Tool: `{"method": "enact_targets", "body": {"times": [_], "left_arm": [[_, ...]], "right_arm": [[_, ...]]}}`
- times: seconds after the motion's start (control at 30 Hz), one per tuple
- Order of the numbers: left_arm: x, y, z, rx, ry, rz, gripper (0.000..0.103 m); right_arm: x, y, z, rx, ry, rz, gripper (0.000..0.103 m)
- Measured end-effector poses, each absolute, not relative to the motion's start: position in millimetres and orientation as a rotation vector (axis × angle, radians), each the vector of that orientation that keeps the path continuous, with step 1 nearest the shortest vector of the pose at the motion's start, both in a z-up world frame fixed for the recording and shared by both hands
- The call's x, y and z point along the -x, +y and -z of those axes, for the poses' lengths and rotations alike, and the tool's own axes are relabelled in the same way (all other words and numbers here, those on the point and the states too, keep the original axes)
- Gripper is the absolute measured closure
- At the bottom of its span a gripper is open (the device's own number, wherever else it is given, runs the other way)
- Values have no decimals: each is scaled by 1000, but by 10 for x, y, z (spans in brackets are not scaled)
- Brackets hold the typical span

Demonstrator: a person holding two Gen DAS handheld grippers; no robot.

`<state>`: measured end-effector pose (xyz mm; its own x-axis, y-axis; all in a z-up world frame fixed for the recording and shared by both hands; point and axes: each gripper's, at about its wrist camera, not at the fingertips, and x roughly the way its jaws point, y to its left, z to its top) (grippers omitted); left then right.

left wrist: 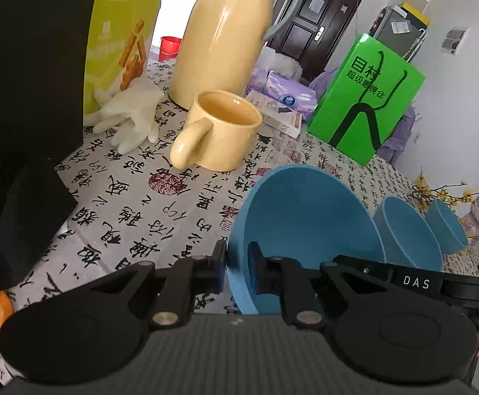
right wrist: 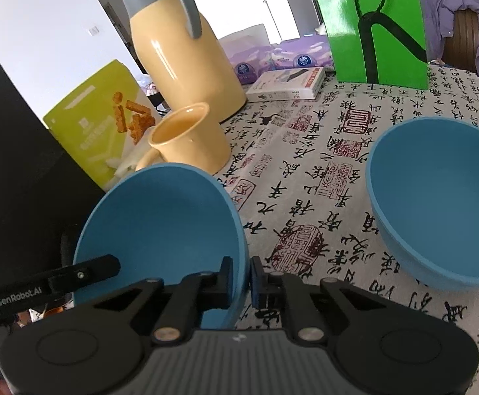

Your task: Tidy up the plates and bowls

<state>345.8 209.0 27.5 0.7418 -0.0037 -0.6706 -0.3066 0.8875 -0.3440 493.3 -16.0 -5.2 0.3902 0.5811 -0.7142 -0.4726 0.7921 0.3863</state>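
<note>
While both grippers are clamping the same large blue bowl [left wrist: 305,217], the step in hand is looking like a two-handed lift toward a stack. The left gripper [left wrist: 238,263] is pinching the near-left part of the rim, one pad inside the wall and one outside. The right gripper [right wrist: 242,279] is biting the rim on the opposite side in the same way, so both are grasping the bowl and neither is standing released. The bowl is sitting low over the patterned tablecloth [left wrist: 140,204], just in front of the yellow mug [left wrist: 226,131] and the yellow jug [left wrist: 226,33]. Whether its base is touching the cloth is hidden by the gripper bodies. The next blue bowl [right wrist: 437,197] is resting well apart to the right, and the smallest blue bowl [left wrist: 447,227] is lying beyond it near the table edge. Doing this well is, by my judgement, depending on raising both hands together and level. If one hand is leading, the thin rim is likely twisting between the pads and slipping. The path to watch is the one toward the mug, which is standing close behind the far rim, so pulling the bowl up and toward the person before carrying it sideways seems the safer line. Since this bowl looks to be the widest, it is probably serving better as the base, with the smaller bowls going into it.
</note>
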Motion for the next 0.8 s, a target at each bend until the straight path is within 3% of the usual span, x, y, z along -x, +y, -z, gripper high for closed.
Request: {"method": "enact_targets", "body": {"times": [0.43, 0.8], "left_arm": [[-3133, 1576, -674, 416, 650, -93, 89], [-3213, 580, -824, 354, 652, 108, 89]], "right_arm": [[-4453, -666, -381, -145, 867, -636, 94], [-4048, -1833, -648, -227, 793, -465, 94]]}}
